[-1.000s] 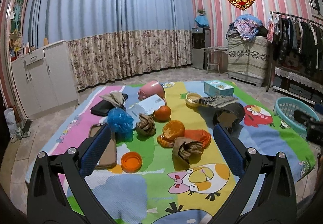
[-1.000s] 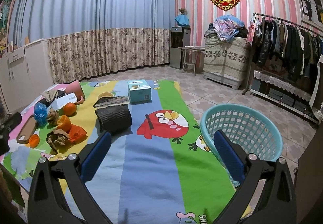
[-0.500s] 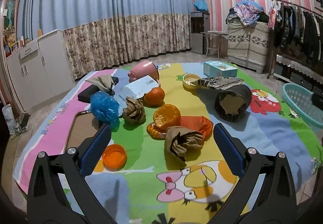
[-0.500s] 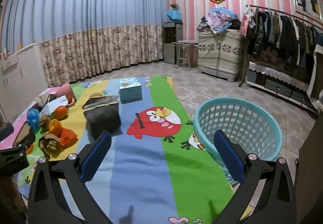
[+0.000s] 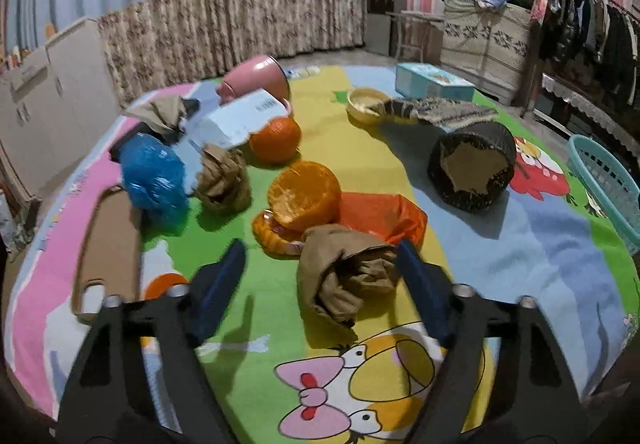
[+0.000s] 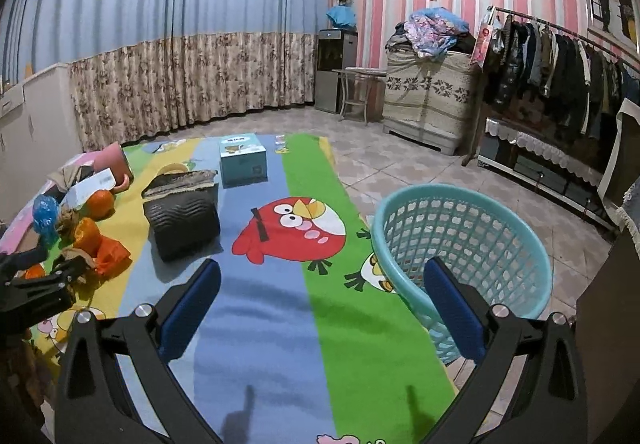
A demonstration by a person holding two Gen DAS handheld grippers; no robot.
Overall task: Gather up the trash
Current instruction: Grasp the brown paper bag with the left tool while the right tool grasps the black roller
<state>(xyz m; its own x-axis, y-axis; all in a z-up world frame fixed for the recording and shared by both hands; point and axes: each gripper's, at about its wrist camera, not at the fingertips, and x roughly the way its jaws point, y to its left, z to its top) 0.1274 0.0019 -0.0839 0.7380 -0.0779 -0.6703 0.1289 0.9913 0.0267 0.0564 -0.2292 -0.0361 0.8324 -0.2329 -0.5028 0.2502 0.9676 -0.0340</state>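
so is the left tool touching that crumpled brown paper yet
Cannot tell. In the left wrist view the crumpled brown paper sits between the fingers of the left tool; its jaws have just been closing. The right finger meets the paper's edge, but contact isn't plain.

The left gripper [image 5: 320,264] is brought down around the crumpled brown paper [image 5: 344,276], its jaws having just been narrowed.

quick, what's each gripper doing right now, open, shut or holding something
left gripper: open, jaws just been closing around the crumpled brown paper, not clamped on it yet.
right gripper: open, holding nothing, beside the teal basket.
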